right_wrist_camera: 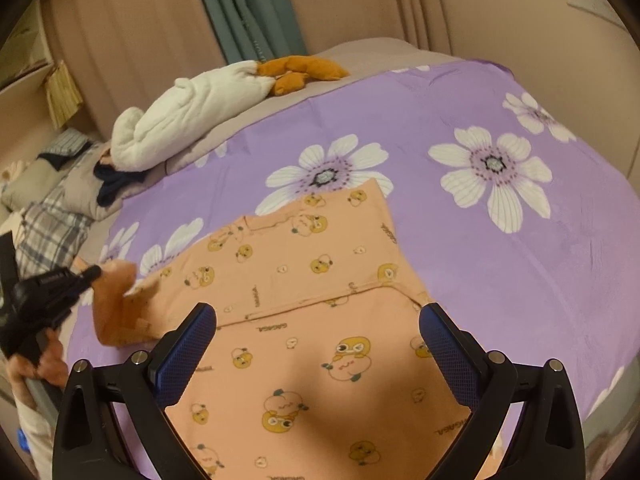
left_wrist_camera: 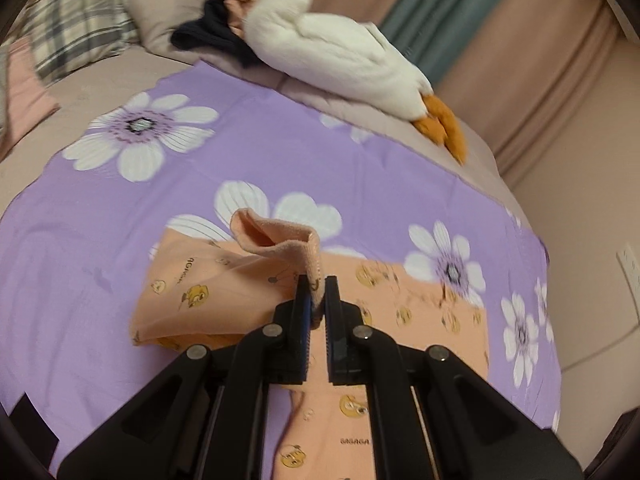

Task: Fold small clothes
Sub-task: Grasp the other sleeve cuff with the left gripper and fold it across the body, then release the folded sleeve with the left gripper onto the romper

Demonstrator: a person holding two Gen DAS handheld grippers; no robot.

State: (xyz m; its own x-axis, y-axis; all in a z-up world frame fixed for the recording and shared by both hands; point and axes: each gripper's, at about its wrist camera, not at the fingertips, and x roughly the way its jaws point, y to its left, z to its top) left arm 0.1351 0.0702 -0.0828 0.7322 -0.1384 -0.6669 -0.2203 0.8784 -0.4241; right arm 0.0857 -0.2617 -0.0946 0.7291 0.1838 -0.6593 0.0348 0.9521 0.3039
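garment: peach duck-print top [right_wrist_camera: 320,304] flat on purple floral sheet [right_wrist_camera: 500,264], long axis diagonal
left tongs [left_wrist_camera: 316,286]: clenched on lifted ribbed cuff [left_wrist_camera: 280,236]
right tongs [right_wrist_camera: 318,322]: released, hovering above garment

The left gripper [left_wrist_camera: 317,284] is closed to a narrow gap, its 2 black fingers [left_wrist_camera: 301,300] nearly parallel and pinching a cuff of peach fabric [left_wrist_camera: 316,276] between the pads. In the right wrist view it appears at the far left, pointing right, with a hand [right_wrist_camera: 48,360] wrapped around its handle. The right gripper [right_wrist_camera: 318,332] is spread wide, its 2 blue-padded fingers [right_wrist_camera: 188,344] angled outward and hovering with nothing between them.
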